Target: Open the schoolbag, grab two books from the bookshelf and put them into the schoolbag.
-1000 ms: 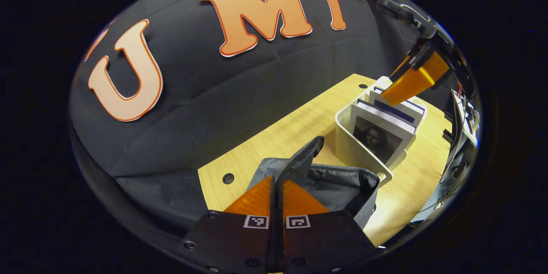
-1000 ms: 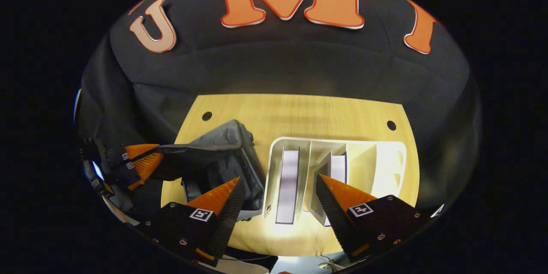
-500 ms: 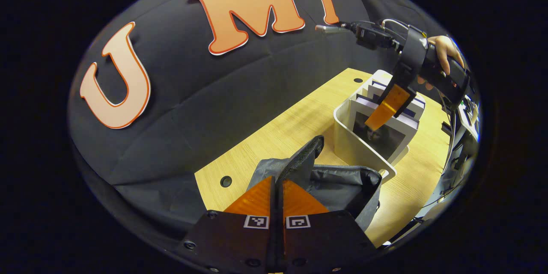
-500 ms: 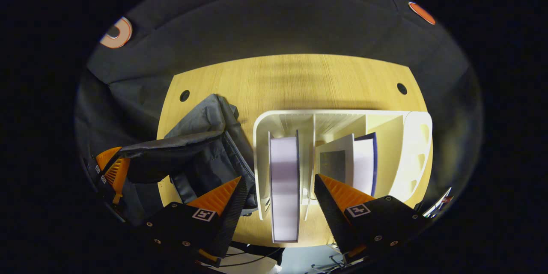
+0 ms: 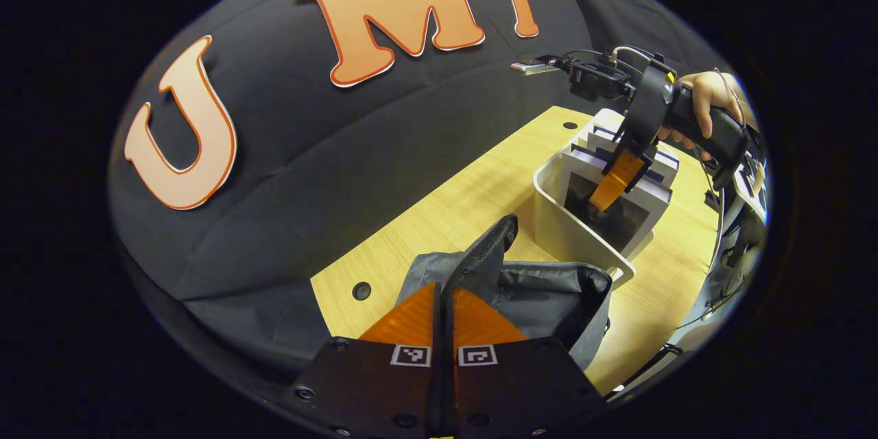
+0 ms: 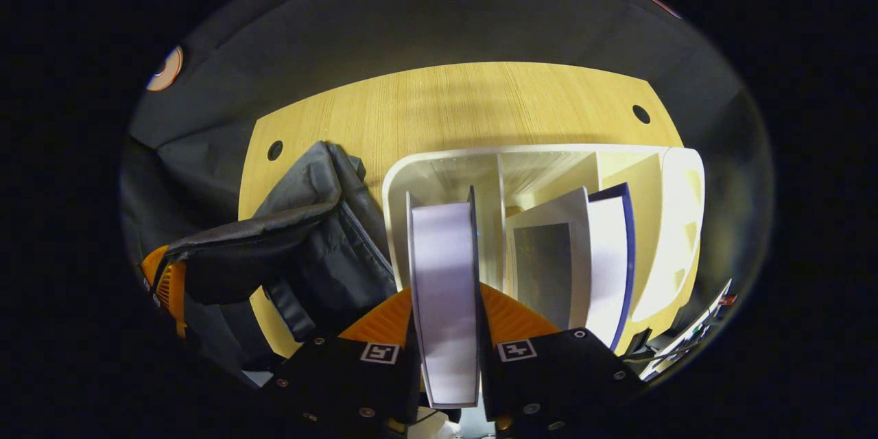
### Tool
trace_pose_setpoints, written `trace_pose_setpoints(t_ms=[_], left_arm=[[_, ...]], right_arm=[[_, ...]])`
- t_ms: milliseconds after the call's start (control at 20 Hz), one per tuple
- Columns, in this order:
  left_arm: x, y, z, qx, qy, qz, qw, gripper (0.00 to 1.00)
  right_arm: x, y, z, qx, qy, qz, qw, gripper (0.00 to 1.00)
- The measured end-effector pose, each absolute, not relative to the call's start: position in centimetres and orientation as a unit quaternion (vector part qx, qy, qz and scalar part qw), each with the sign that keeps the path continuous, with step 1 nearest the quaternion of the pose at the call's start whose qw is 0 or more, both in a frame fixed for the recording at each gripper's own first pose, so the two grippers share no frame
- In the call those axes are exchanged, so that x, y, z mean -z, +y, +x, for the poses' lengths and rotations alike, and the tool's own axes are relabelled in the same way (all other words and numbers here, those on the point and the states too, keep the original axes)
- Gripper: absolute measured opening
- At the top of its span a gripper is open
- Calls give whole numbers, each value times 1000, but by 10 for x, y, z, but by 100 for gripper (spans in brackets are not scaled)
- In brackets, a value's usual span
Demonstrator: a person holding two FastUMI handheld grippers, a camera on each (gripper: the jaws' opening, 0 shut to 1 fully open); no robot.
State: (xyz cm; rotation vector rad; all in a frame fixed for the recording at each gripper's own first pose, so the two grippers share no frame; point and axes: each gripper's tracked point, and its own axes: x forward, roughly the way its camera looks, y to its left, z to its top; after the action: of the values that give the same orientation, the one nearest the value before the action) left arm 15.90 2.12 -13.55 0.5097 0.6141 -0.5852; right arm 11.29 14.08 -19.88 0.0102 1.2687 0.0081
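The wooden table (image 6: 446, 103) is carrying everything, stretching ahead of both pairs of fingers. The grey schoolbag (image 6: 309, 240) is slumping just left of the right gripper (image 6: 446, 305), its flap (image 5: 483, 257) pinched upright between the pressed-together fingers of the left gripper (image 5: 442, 309). The white bookshelf (image 6: 658, 219) is standing beside the bag, beyond the right fingers. Those fingers are clamping the leftmost book (image 6: 444, 274) from both sides; two more books (image 6: 583, 254) are leaning to their right.

Schoolbag (image 5: 549, 295) interior hidden; book (image 6: 444, 315) bottom edge seemingly cut off behind jaws.
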Motion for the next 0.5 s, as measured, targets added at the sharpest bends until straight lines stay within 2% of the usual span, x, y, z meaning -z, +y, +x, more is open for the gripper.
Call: trace_pose_setpoints(t_ms=[200,500], left_arm=[[138,28,158,275,295,241,883,1],[139,23,155,283,286,254,879,1]], right_arm=[[156,141,109,5,562,-1,827,37],[60,132,91,24,484,18,875,35]])
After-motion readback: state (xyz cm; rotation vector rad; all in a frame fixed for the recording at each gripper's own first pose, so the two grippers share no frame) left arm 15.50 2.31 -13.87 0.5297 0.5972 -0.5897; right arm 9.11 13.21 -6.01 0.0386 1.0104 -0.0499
